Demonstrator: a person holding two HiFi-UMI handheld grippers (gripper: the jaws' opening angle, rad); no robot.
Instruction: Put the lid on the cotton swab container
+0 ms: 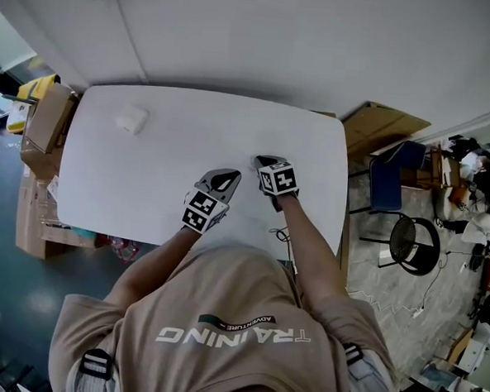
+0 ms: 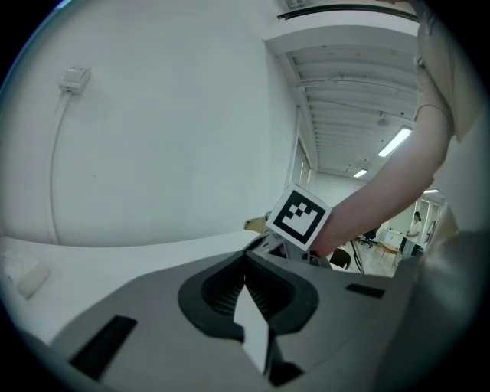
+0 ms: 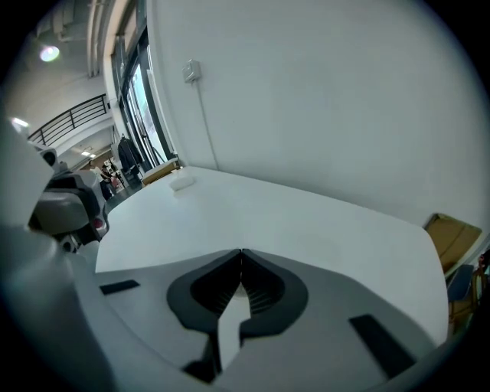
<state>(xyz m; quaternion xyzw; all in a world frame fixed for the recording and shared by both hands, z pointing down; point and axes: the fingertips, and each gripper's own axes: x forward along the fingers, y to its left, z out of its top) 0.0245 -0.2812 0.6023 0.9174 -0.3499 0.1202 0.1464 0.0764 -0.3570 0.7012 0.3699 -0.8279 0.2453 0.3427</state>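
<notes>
White table (image 1: 190,138) with rounded corners, seen from above, set against a pale wall (image 1: 280,36). A person in a tan shirt (image 1: 220,330) stands at its near edge and holds a grey two-jaw gripper in each hand, both low over the near part of the tabletop, close beside each other but not touching.

The left gripper (image 1: 226,177) points towards the far right. Its own view shows the two jaws pressed together at the tips, with only a thin pale slit lower down and nothing held between them. Just past its tips that view catches the black-and-white marker cube (image 2: 298,216) of the other gripper.

The right gripper (image 1: 264,162) points away from the person. Its jaws also meet at the tips, and they hold nothing.

The cotton swab container (image 1: 132,119) is a small white object (too small here to tell whether its lid is on) that sits alone near the far left corner of the table, well apart from both grippers. In the right gripper view it shows as a pale lump by the far edge.

Cardboard boxes (image 1: 47,121) stand on the floor to the left of the table. To the right are a blue chair (image 1: 386,185) and a round black chair (image 1: 413,243) among scattered clutter.
</notes>
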